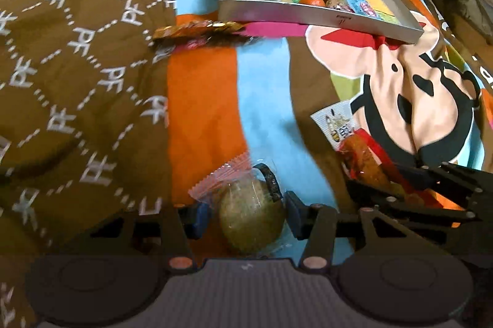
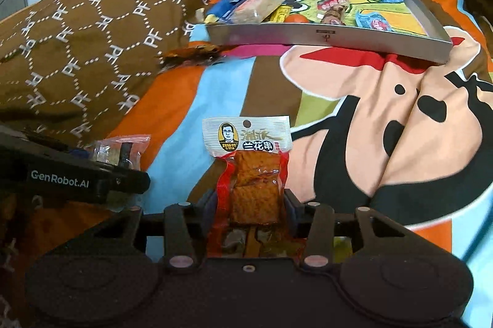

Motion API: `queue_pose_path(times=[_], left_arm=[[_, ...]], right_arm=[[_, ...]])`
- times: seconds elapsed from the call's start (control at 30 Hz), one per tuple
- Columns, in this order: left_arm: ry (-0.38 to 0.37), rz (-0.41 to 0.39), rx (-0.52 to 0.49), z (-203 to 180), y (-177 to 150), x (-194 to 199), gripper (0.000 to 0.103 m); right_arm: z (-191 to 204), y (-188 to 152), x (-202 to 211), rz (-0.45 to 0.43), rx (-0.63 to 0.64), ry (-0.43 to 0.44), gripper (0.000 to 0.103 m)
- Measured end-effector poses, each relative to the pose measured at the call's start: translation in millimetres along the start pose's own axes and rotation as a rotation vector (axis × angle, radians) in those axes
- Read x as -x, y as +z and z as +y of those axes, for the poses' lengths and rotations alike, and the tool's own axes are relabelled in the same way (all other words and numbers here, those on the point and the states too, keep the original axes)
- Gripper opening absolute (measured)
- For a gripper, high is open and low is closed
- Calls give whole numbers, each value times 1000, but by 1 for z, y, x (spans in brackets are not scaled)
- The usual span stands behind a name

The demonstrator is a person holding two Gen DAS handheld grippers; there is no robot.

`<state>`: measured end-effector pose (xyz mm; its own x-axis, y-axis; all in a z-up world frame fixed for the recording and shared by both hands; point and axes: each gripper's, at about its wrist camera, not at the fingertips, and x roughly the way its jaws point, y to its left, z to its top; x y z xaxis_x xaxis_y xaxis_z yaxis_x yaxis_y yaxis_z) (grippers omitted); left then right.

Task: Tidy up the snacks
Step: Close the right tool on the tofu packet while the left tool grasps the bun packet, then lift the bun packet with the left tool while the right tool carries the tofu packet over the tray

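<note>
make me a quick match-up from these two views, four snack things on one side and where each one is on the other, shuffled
Things:
1. round greenish cake
2. tofu skewer pack
3. small orange fruit
4. brown-gold wrapper

Places:
A. on the bedding just outside the grey tray
B. between the right gripper fingers
C. inside the tray
D. between the left gripper fingers

Pairs: 1-D, 2-B, 3-C, 4-A

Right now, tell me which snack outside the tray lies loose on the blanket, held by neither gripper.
The brown-gold foil packet just in front of the tray's near-left corner. The round green cake and the tofu-skewer pack each sit between gripper pads.
</note>
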<state>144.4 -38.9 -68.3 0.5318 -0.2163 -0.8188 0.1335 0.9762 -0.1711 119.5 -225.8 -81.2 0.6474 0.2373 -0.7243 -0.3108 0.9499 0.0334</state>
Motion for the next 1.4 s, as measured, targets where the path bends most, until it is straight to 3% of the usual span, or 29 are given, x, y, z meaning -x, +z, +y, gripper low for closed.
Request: queue_pose_path(times=[0.2,0.43,0.8,0.93,1.07,1.13,1.27,1.4], left_arm=[[-5,-26,-12,2,-7,4,54],[-10,-28,-7,1,-7,0,54],[-5,-74,5,-2,-14,3,54],[-8,-83,-8,-6,-16,5,54],[-2,-95,-18,-9,-17,6,53],[-5,-90,-18,-9,-17,6,53],[-8,-85,-12,-6,-18,6,53],[6,-89,5,-3,-18,8,53]], right_arm=[[-6,4,-9,28,-25,5,67],[-20,10,-24,35,-128,21,73],[-7,-1,-19,1,-95,-30,60],[8,-3,-9,-25,-30,-61,48],[9,-7,-9,-1,0,-59,50],[4,-4,-14,37,-5,-51,63],[-19,0,-21,77,-121,29,64],[-5,-8,-12,29,-43,-6,60]])
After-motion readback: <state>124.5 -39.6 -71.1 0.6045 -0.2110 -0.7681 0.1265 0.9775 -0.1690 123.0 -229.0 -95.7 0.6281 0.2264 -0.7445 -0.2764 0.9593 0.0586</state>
